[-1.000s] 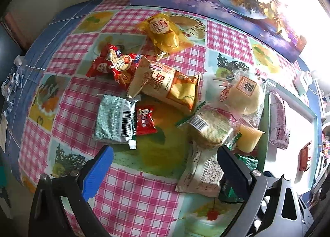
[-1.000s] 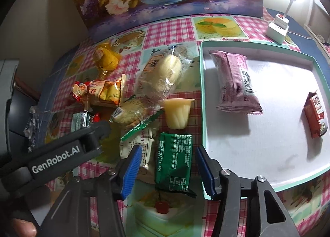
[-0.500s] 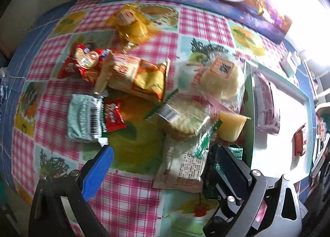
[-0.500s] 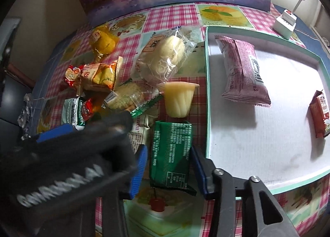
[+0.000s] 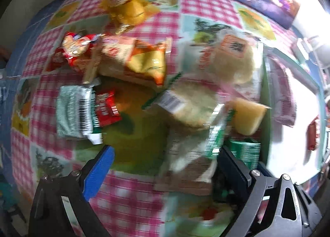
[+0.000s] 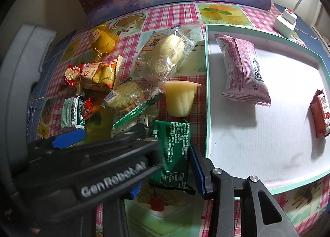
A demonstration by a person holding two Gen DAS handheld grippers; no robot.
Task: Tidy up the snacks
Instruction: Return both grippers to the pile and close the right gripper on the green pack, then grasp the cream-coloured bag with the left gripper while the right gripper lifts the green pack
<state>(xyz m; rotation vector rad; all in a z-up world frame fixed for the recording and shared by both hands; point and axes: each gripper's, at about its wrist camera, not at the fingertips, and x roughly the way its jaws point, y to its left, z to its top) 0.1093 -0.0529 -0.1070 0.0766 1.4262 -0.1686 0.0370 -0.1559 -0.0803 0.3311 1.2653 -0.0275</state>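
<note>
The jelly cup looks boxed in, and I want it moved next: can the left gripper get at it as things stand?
Probably not cleanly. The jelly cup is hemmed in by the bun bag behind, the green packet in front, and the tray wall; the left gripper is open.

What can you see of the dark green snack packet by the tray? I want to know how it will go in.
The dark green packet is a flat, glossy foil-like pouch with small white print, a table of text and crimped ends. It lies lengthwise on the checked tablecloth, just left of the white tray, below the jelly cup. The right gripper has just closed on its long sides; the left gripper's body hides its left edge.
</note>
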